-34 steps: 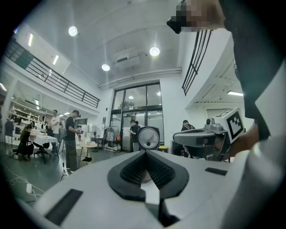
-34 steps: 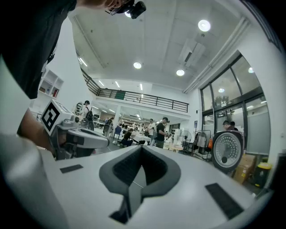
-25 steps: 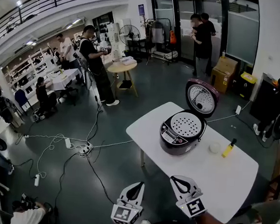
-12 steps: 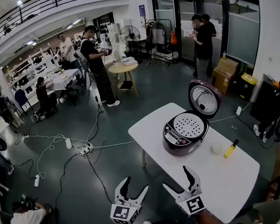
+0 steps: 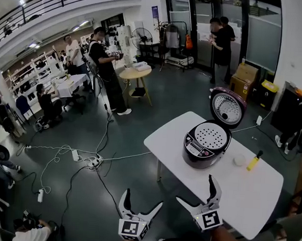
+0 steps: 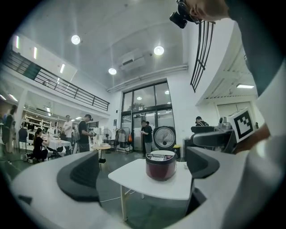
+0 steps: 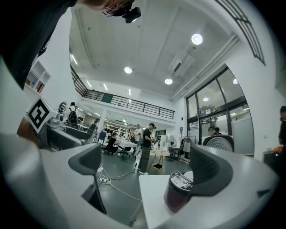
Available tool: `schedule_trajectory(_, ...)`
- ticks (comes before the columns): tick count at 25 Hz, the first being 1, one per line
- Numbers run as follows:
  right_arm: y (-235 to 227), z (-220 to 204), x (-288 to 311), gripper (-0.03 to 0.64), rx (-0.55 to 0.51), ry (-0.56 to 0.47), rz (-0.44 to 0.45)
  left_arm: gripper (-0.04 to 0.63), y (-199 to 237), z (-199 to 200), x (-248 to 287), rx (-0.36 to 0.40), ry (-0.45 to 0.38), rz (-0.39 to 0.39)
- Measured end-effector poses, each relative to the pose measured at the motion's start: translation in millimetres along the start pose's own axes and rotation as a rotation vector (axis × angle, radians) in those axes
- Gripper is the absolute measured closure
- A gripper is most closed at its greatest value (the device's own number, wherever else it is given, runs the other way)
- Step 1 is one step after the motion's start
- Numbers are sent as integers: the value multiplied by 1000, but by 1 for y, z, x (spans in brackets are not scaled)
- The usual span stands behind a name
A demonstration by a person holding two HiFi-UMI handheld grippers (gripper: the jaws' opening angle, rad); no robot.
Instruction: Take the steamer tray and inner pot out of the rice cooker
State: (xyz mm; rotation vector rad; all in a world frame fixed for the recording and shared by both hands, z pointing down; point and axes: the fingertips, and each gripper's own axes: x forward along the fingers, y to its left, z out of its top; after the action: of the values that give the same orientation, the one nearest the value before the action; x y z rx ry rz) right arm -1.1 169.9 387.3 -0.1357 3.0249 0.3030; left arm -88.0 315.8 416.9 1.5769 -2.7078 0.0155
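A dark maroon rice cooker (image 5: 204, 147) stands on the white table (image 5: 248, 200) with its lid (image 5: 227, 107) swung up. The white perforated steamer tray (image 5: 211, 136) sits in its top; the inner pot is hidden beneath it. Both grippers hover short of the table's near edge, well apart from the cooker. My left gripper (image 5: 142, 201) has just been opening and is open with nothing between its fingers. My right gripper (image 5: 197, 190) has also just been opening and is empty. The cooker (image 6: 161, 164) shows ahead between the left jaws, and low right (image 7: 178, 192) in the right gripper view.
A yellow bottle (image 5: 253, 160) and a small white round dish (image 5: 239, 160) sit on the table right of the cooker. Cables and power strips (image 5: 87, 160) lie on the floor to the left. People stand around a round table (image 5: 132, 73) far behind.
Both grippers went from shut to wide open. They moved forward a little toward the table, and the cooker shifted rightward in the head view.
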Motion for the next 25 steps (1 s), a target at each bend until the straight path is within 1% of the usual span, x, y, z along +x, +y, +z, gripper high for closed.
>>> schedule_trajectory(5,-8,-8,13,25,-8,30,-13,2,12,-9,13,-6,23,-11)
schedule_trajectory(10,-31,-22,30,25,4,55,-44,2,14,-14,51,-20,47,-54)
schedule_trajectory(14,-64,-33,49,25,10,59,-84,2,11,-17,95,-19,60,-98)
schedule_trajectory(20,-129,-53,72,25,27,76,-166,2,0,-14,174,-8,67,-180)
schedule_trajectory(25,-175,-73,92,25,10,128,-202,3,-15,-16,240,-1,79,-254)
